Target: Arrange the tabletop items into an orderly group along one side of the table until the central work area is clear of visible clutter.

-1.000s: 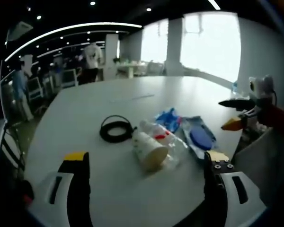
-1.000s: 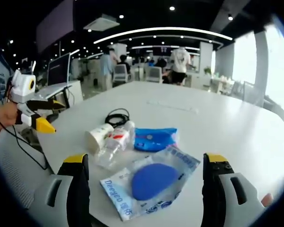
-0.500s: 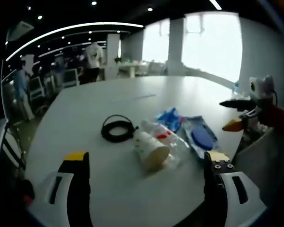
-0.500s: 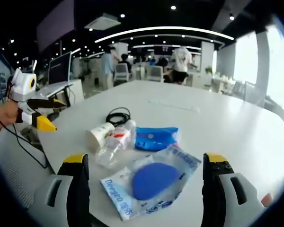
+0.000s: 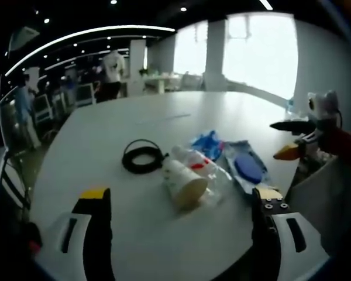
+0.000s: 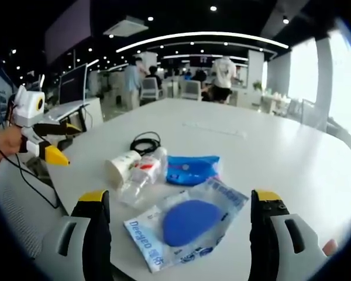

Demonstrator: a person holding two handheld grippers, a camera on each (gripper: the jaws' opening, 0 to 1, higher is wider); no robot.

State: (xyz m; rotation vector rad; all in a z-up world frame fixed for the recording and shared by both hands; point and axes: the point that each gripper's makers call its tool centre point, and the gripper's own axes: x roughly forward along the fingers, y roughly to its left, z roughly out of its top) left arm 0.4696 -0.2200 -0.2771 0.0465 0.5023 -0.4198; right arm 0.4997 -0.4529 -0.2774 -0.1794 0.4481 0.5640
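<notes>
- While both grippers hover over the near edge of the white table [image 6: 269, 146], the clutter lies in one loose cluster on it, ahead of them.
- Left gripper [image 5: 178, 225]: jaws spread wide with nothing between them; the cup lies just ahead of the gap.
- Right gripper [image 6: 178, 225]: jaws likewise spread wide and gripping nothing, and the near end of the pouch lies on the table between them.
- Paper cup [image 5: 184, 186] lies on its side, its open mouth toward the left gripper, touching a clear plastic bottle [image 6: 141, 175] with a red-and-white label that also lies flat.
- Coiled black cable [image 5: 141, 158] rests just beside the cup, on the far side of the cluster from the pouch.
- Blue packet [image 6: 191, 170] lies just beside the bottle.
- Clear pouch [image 6: 187, 225] with a blue oval inside and blue print lies nearest the right gripper, next to the packet.
- Each gripper shows at the edge of the other's view, yellow-tipped, held off the table's edge.
- Far across the room, people stand among chairs and desks under ceiling lights; bright windows lie beyond the table.
</notes>
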